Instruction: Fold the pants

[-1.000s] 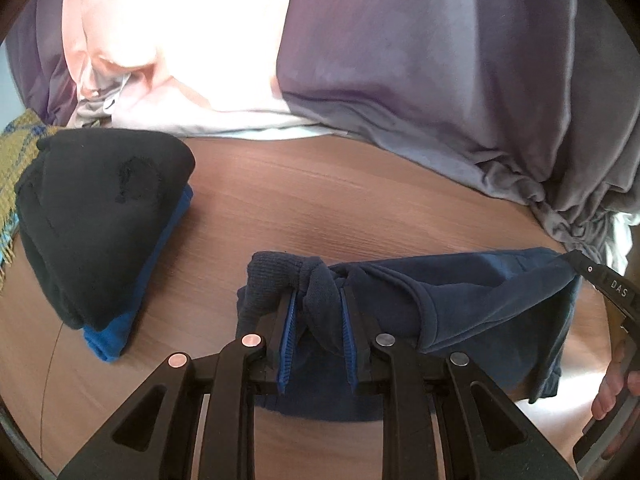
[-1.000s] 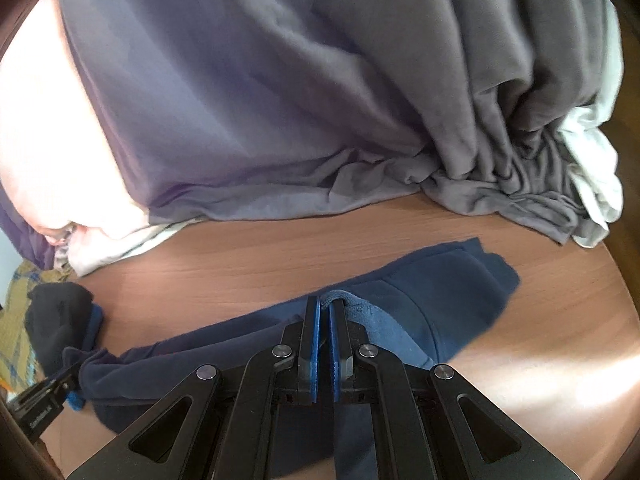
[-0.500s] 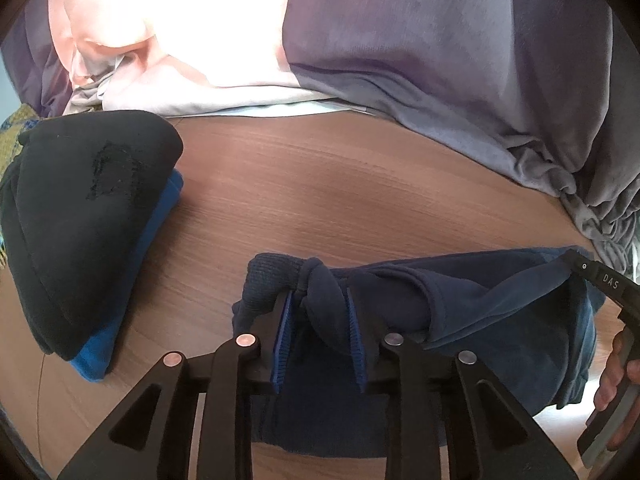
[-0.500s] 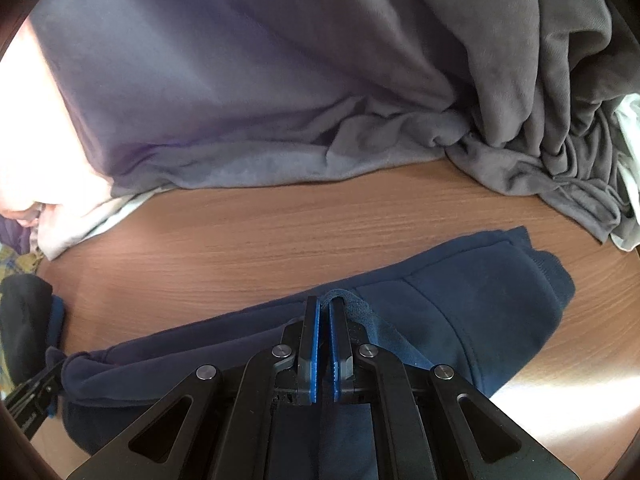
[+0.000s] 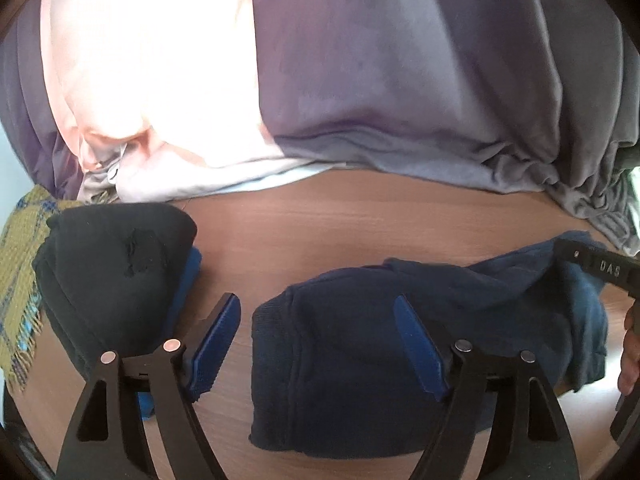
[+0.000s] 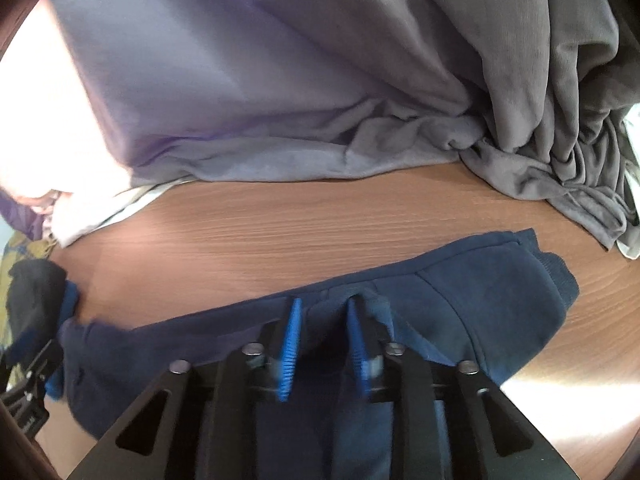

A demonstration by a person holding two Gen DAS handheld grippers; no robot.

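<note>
Pants: one, folded; two grippers opening, left gripper, right gripper.

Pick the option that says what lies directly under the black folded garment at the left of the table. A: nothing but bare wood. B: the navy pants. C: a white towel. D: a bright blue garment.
D: in the left wrist view a bright blue garment peeks out along the lower edge of the black folded garment, while the navy pants lie apart on the wooden table.
</note>
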